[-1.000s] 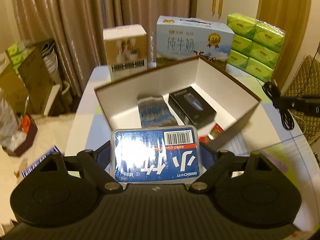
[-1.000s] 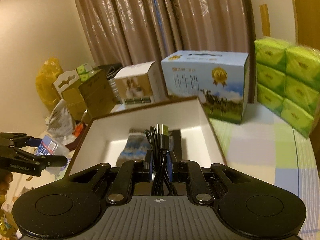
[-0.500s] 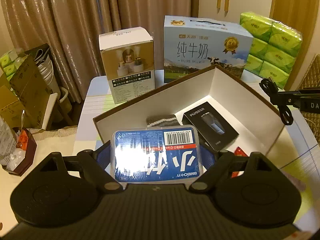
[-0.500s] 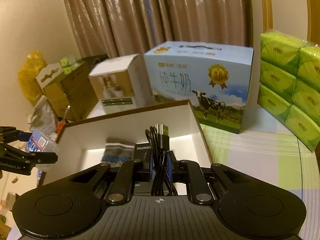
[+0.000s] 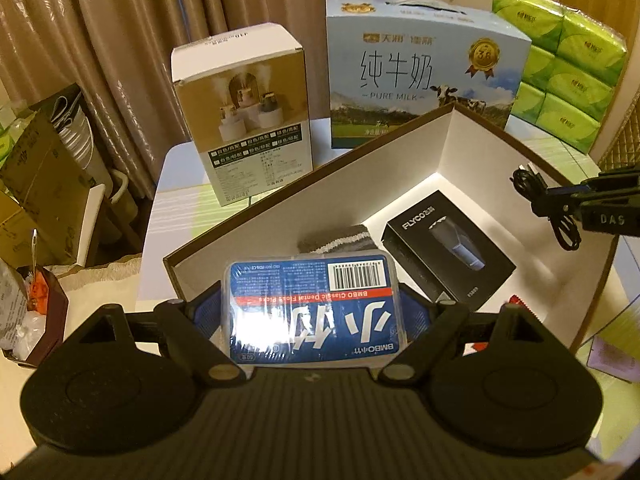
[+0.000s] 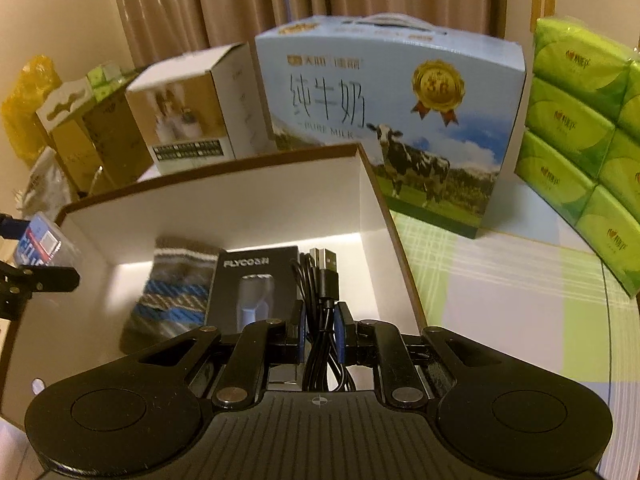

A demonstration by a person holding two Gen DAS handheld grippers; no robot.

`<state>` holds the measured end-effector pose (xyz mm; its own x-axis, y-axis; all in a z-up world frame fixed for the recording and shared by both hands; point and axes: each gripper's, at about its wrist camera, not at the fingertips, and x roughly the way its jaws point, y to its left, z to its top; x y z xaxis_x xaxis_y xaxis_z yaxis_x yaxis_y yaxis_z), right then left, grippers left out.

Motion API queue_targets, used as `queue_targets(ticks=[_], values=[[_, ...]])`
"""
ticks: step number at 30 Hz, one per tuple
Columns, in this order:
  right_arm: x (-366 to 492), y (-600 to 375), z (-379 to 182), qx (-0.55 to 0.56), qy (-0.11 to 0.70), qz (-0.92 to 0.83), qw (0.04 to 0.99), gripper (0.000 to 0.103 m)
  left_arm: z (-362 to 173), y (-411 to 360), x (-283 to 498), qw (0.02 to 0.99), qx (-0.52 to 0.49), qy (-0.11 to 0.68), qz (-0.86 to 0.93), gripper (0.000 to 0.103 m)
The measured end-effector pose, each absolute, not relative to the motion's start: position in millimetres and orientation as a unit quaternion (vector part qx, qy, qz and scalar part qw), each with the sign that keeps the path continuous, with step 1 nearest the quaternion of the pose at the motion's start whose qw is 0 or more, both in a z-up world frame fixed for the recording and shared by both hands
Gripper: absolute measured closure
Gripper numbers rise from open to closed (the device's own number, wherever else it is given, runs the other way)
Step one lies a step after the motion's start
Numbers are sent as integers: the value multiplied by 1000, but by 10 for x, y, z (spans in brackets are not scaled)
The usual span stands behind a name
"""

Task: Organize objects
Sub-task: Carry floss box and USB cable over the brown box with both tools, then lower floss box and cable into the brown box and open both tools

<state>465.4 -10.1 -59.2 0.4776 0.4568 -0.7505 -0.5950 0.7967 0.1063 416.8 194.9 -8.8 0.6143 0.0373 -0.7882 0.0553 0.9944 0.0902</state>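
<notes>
Probably the main risk is the coiled black USB cable [image 6: 323, 312]: the right gripper [image 6: 320, 332] pinches only a few soft strands, so loops may slip or catch the rim of the white cardboard box [image 6: 384, 216] when lowered. The left gripper [image 5: 312, 312] clamps a glossy, rounded plastic pack of dental floss picks [image 5: 314, 306] above the near left corner, and it could slide out. Inside lie a knitted striped sock [image 6: 172, 292] and a matte black Flyco shaver box [image 5: 448, 252], leaving free floor at the right.

Layout on my table
In the open box [image 5: 448, 148] the sock [image 6: 176, 280] lies left of the shaver box [image 6: 252, 292] (milk carton [image 5: 420, 76] behind)
</notes>
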Motion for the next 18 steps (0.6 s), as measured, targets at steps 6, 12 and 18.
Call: queue_targets(ticks=[6, 12, 18], values=[[4681, -23, -606, -112, 392, 303, 861, 92, -168, 1972, 4253, 893, 62, 445, -4, 19], [4712, -41, -535, -98, 394, 305, 862, 89, -223, 1993, 4293, 890, 68, 450, -3, 19], [4694, -95, -531, -94, 397, 304, 861, 80, -271, 2003, 4304, 887, 74, 456, -4, 19]])
